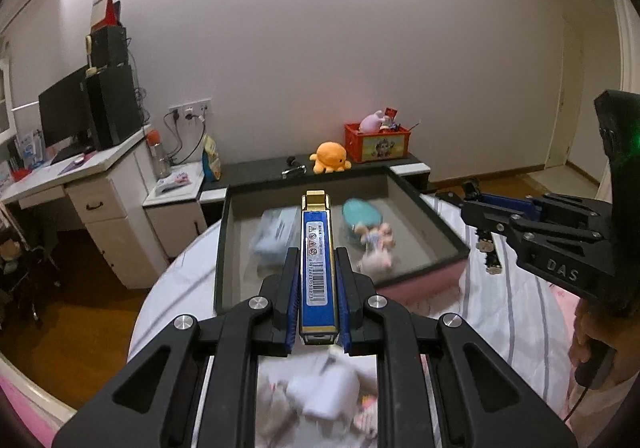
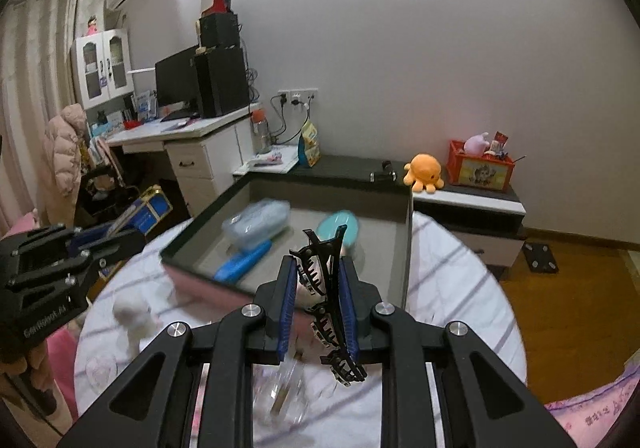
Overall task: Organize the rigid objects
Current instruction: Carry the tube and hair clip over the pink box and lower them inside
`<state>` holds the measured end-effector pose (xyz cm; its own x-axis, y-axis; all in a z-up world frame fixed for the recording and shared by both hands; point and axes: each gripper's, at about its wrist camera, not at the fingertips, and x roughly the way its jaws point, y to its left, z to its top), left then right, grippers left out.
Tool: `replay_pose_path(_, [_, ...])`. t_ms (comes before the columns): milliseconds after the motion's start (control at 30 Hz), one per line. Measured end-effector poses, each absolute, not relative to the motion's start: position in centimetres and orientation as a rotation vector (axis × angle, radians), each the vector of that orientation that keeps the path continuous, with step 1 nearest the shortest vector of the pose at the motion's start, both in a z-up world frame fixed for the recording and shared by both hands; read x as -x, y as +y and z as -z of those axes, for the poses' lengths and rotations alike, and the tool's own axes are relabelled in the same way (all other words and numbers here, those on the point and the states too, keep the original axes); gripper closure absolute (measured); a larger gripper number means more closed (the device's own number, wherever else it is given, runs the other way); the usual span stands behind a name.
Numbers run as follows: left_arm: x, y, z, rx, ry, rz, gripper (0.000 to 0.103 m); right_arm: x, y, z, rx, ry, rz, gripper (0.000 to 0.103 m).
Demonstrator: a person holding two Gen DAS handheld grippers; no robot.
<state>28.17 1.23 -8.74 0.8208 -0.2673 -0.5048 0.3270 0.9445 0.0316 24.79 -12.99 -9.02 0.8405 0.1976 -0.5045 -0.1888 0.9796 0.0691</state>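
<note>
Above the round table (image 2: 452,276), at six o'clock from the grey tray (image 1: 424,208), the left gripper (image 1: 318,280) clamps a blue-and-gold box (image 1: 316,260) lengthwise; the right gripper (image 2: 318,288) pinches a black hair claw (image 2: 326,288); both seem poised for dropping into the tray.

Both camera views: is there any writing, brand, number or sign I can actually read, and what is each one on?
"DAS": raised letters on the right hand-held gripper.
"GenRobot.AI": pale letters on the body of the left hand-held gripper, slightly soft.
Three warning symbols, barcode and digits: on the blue and gold box; digits too small to read.
Orange crate: a picture only, no legible words.
</note>
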Motion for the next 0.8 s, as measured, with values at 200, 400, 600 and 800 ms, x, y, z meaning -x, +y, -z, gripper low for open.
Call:
replay_pose_path(200, [-32.1,-0.3,5.8,-0.141,0.483,0.335,0.087,-29.3,-14.0,6.5,-0.032,0.525,-0.177,0.082])
replay_pose_path(400, [-39.0,-2.4,5.6,-0.110,0.586,0.421,0.087,-35.6,-14.6,7.5,-0.041,0.631,-0.141,0.081])
replay_pose_path(600, [-46.0,-4.6,10.3,-0.130,0.769,0.398,0.087,-42.1,-15.4,11.8,-0.077,0.795,-0.125,0.081])
replay_pose_path(800, [-51.2,-6.2,14.8,-0.167,0.931,0.361,0.087,-45.7,-16.2,14.8,-0.113,0.893,-0.104,0.081])
